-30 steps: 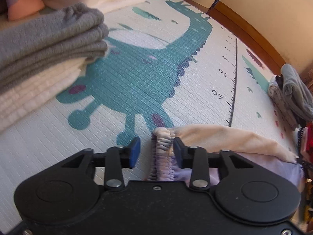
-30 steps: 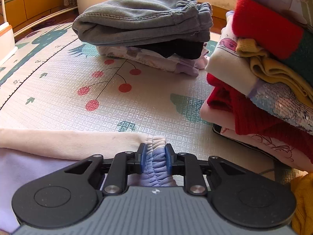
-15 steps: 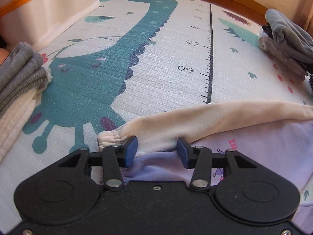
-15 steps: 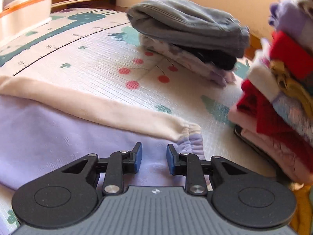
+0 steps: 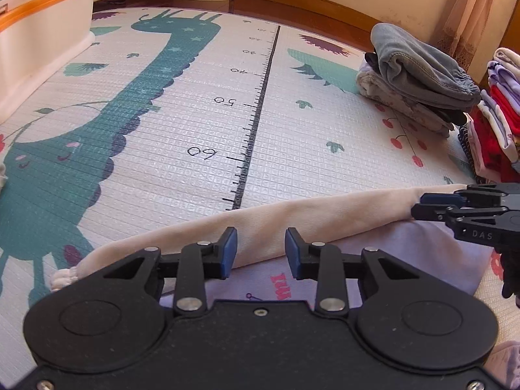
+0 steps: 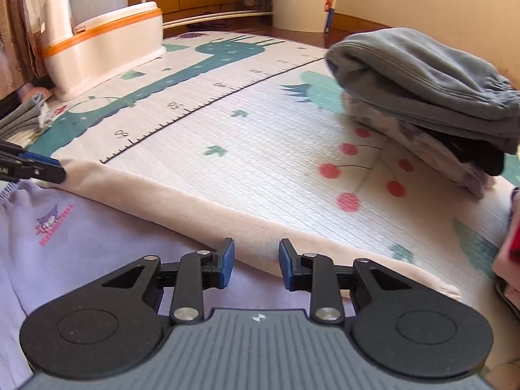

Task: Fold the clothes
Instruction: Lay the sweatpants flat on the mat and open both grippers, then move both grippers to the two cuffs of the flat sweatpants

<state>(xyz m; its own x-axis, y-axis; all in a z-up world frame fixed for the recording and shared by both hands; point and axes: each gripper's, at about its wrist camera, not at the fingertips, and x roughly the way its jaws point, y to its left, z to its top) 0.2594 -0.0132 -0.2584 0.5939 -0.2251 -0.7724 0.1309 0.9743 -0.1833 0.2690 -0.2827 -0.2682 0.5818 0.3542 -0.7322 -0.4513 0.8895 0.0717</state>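
Observation:
A lavender garment point(image 5: 373, 253) with a small pink print lies spread flat on the play mat point(image 5: 195, 113). A cream band point(image 5: 292, 217) runs along its far edge. My left gripper point(image 5: 261, 253) hovers over the band near the garment's left part. Its jaws are closing, with fabric below the gap and the pads pressing on nothing. My right gripper point(image 6: 255, 263) stands open over the same cream band point(image 6: 260, 227) further right. The right gripper point(image 5: 417, 204) shows at the edge of the left wrist view. The left gripper point(image 6: 60, 167) shows at the edge of the right wrist view.
A folded pile topped by grey trousers point(image 5: 419, 65) sits at the back right, with a stack of red and lilac clothes point(image 5: 497, 123) beside it. A white tub with an orange rim point(image 6: 104, 42) stands at the back left. Grey and white folded clothes point(image 6: 19, 120) lie near it.
Both grippers held the garment's gathered elastic ends a second ago and have let go. Each has slid inward along the cream band, and the garment now lies stretched out flat.

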